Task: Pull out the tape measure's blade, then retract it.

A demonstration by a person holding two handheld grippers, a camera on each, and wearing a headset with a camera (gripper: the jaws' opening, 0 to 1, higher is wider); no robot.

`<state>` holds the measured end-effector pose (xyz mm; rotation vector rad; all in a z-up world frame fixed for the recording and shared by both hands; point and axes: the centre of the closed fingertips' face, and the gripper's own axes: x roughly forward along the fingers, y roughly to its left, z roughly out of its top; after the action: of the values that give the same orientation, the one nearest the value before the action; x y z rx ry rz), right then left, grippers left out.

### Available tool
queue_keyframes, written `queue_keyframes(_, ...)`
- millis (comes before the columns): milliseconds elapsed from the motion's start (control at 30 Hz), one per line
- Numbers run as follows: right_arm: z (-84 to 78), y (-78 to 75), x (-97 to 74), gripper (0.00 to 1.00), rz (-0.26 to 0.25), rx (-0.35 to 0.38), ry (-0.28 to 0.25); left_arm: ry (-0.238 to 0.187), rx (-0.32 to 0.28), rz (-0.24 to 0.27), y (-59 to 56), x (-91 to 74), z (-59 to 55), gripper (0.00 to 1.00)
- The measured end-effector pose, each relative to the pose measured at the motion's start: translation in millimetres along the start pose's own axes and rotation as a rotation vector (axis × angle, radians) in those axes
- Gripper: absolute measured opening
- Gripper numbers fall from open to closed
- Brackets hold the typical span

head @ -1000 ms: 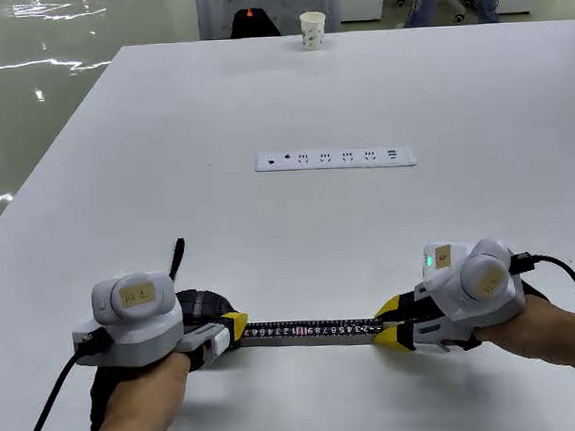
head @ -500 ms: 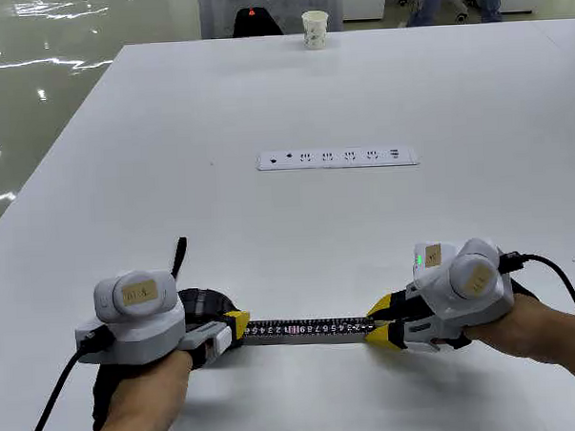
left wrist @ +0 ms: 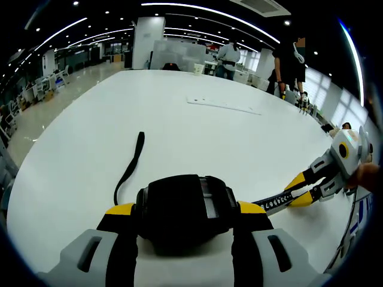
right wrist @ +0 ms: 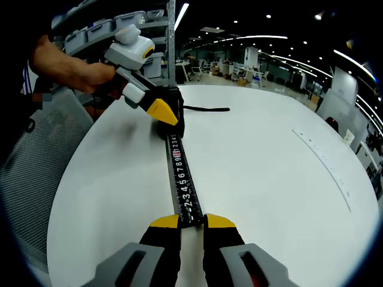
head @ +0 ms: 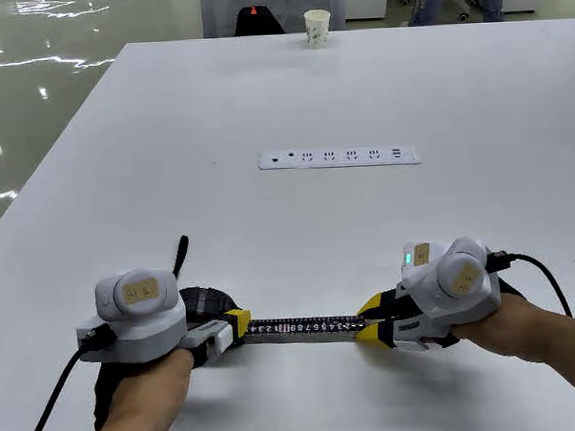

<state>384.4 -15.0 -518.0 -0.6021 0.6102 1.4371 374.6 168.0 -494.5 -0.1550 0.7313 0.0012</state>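
Near the table's front edge, we are clamping the tape measure in the left gripper and pinching its blade tip with the right gripper. Retraction appears next: we should be guiding the tip back steadily.

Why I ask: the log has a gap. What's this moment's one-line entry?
left tool: shut on tape measure case | right tool: shut on blade | blade: partly out, flat on table
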Motion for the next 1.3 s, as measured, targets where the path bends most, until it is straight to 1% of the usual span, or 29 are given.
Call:
queue_keyframes(533,12.3,4.0,12.1,0.1,0.014,-0.003,-0.01,0.002,-0.005,-0.003,0.0,-0.3,-0.6,0.59)
queue_keyframes(1300,29.2,5.2,30.3,0.1,0.028,-0.004,-0.032,0.003,-0.014,-0.007,-0.1,1.3,0.9,0.59)
